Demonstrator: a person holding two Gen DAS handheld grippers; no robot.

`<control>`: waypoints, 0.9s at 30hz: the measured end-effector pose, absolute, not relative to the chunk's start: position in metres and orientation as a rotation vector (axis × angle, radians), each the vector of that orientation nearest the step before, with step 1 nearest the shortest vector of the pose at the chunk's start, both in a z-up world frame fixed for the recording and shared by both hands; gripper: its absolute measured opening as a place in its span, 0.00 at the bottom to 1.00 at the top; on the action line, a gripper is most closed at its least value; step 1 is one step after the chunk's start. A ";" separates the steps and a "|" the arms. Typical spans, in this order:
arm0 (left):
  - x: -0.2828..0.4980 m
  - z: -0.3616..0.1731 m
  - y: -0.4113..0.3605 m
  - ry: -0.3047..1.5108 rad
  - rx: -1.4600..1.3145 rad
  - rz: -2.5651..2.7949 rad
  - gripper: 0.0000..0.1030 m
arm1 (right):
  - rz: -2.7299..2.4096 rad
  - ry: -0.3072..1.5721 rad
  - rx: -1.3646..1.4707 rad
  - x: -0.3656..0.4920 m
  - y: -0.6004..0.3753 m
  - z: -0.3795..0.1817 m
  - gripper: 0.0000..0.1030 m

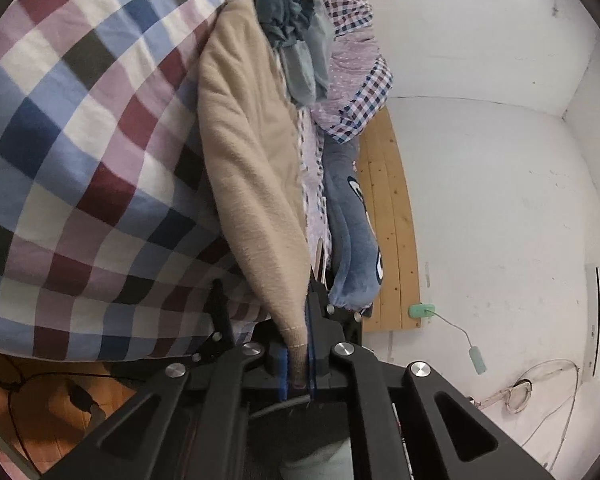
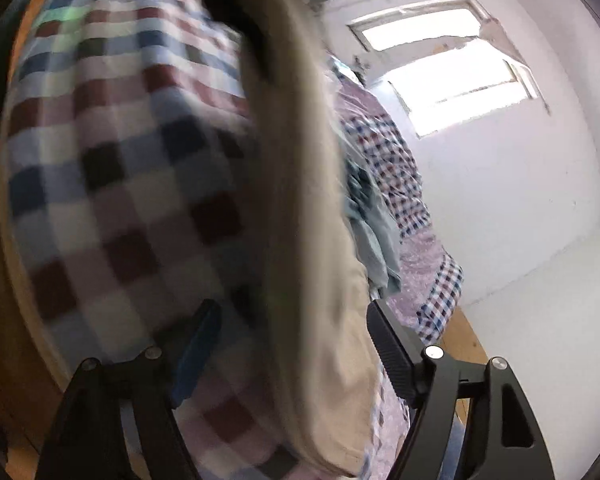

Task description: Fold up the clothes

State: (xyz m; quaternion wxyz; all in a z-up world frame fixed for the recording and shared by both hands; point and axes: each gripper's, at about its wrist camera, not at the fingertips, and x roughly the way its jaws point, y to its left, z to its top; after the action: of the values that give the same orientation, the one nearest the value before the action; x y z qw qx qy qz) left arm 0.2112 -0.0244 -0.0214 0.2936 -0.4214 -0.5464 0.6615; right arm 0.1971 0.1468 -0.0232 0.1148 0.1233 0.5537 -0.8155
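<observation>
One checked bedsheet (image 1: 80, 140), white walls (image 1: 480, 180), possibly wooden floor (image 1: 40, 420).

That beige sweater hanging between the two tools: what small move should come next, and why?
Probably close the right gripper on the beige sweater. The left gripper already pinches one edge of it, while the right one's fingers stand wide apart with the cloth draped between them, over the checked bedspread. Two held points would let the sweater be spread flat for folding, though the right view is blurred.

Checked bedcover (image 1: 80, 140) bears what looks like heaped clothes (image 1: 296, 40).
</observation>
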 end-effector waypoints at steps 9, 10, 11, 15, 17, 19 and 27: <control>0.213 -0.021 -0.027 -1.471 -1.107 1.755 0.04 | -2.474 1.665 0.550 0.149 0.207 -0.010 0.27; 0.213 -0.021 -0.027 -1.473 -1.109 1.756 0.04 | -2.468 1.670 0.571 0.146 0.211 -0.009 0.16; 0.212 -0.022 -0.026 -1.474 -1.112 1.757 0.04 | -2.460 1.662 0.595 0.145 0.219 -0.011 0.03; 0.207 -0.023 -0.019 -1.479 -1.128 1.754 0.04 | -2.413 1.668 0.676 0.154 0.238 -0.013 0.03; 0.206 -0.024 -0.018 -1.479 -1.139 1.754 0.04 | -2.399 1.688 0.723 0.166 0.235 -0.015 0.03; 0.210 -0.026 -0.020 -1.484 -1.149 1.754 0.04 | -2.421 1.688 0.784 0.190 0.239 -0.011 0.06; 0.212 -0.032 -0.023 -1.507 -1.173 1.738 0.04 | -2.539 1.653 0.809 0.223 0.253 0.027 0.41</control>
State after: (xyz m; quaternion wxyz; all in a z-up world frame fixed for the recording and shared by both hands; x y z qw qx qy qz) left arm 0.2117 -0.0230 -0.0324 0.2760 -0.4365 -0.5609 0.6470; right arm 0.2234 0.2534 0.0275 0.0027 0.2578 0.5271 -0.8097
